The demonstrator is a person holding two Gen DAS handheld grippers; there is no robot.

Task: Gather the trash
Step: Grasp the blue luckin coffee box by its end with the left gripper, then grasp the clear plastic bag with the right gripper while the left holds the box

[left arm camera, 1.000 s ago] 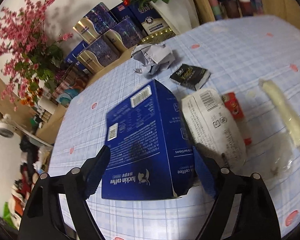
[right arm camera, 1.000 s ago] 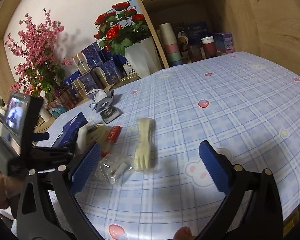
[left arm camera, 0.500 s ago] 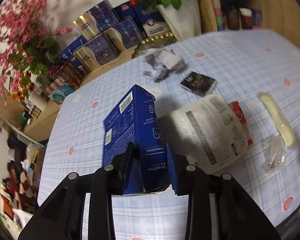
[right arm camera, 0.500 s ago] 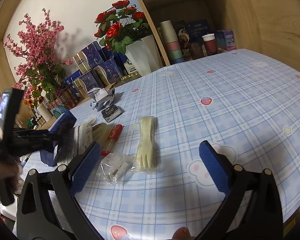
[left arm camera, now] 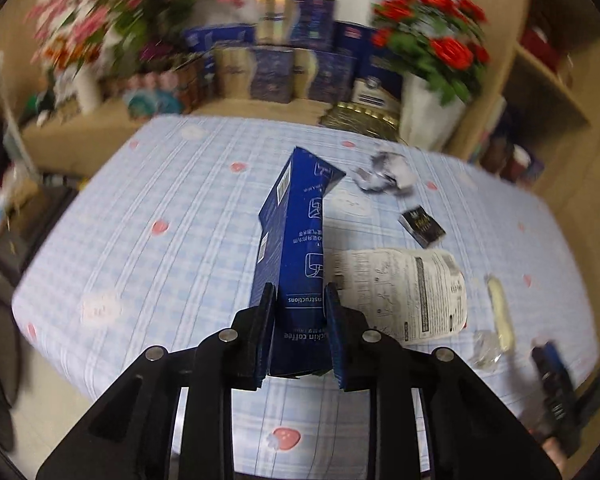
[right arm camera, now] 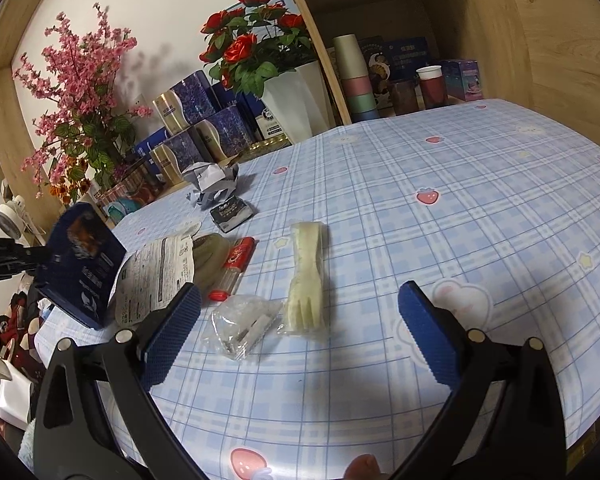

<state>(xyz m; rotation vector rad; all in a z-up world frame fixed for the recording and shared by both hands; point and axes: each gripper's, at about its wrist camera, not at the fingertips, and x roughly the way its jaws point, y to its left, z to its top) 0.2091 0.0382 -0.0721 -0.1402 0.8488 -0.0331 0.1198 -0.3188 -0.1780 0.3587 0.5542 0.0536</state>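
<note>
My left gripper [left arm camera: 298, 336] is shut on a blue coffee box [left arm camera: 296, 248], held on edge above the table; the box also shows at the left of the right wrist view [right arm camera: 82, 264]. My right gripper [right arm camera: 300, 332] is open and empty over the table's near edge. In front of it lie a wrapped plastic fork [right arm camera: 306, 276], a crumpled clear wrapper [right arm camera: 240, 326], a red tube [right arm camera: 236, 266], a white printed bag [right arm camera: 156, 276], a small black packet [right arm camera: 232, 212] and crumpled paper [right arm camera: 212, 180].
The blue plaid tablecloth [right arm camera: 460, 200] covers the table. Boxes and tins [right arm camera: 204, 128], a white vase of red roses [right arm camera: 296, 100] and pink flowers [right arm camera: 80, 92] stand along the back. A wooden shelf with cups [right arm camera: 400, 72] is at the far right.
My left gripper closed on the blue box, lifted it and turned it on edge, swinging left. The white bag now lies uncovered. My right gripper stayed open and nearly still.
</note>
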